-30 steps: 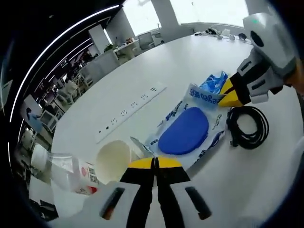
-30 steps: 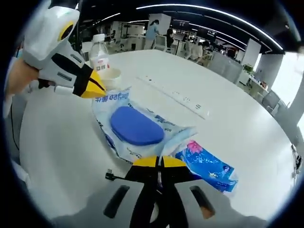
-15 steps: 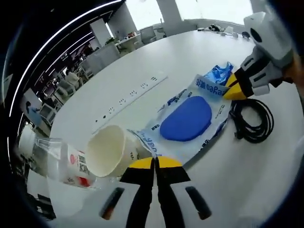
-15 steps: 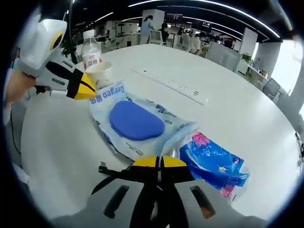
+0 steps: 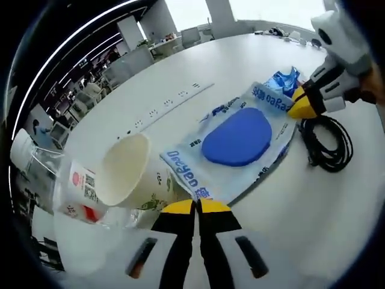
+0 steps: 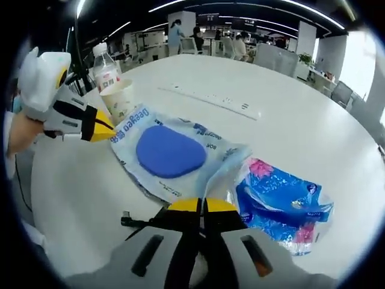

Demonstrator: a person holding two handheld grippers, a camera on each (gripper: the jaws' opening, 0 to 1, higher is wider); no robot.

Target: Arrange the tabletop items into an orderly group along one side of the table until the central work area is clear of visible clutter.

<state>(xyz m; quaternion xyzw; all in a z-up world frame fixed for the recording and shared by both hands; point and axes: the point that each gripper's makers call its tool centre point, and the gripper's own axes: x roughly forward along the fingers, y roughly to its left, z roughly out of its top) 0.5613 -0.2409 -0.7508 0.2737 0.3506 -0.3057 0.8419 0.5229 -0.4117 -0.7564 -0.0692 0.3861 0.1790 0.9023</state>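
The wet-wipe pack (image 5: pixel 240 141) lies flat on the white table (image 5: pixel 337 229) between paper cup (image 5: pixel 129 171) and blue tissue packet (image 6: pixel 283 201); it looks soft, light and slippery, best taken by its crimped end edges, and its print reads "Deeyeo". The left gripper (image 5: pixel 195 208) and right gripper (image 6: pixel 201 206) are each closed on an opposite end of the pack. A water bottle (image 6: pixel 105 69) stands behind the cup, and a black cable (image 5: pixel 328 141) lies beside the pack.
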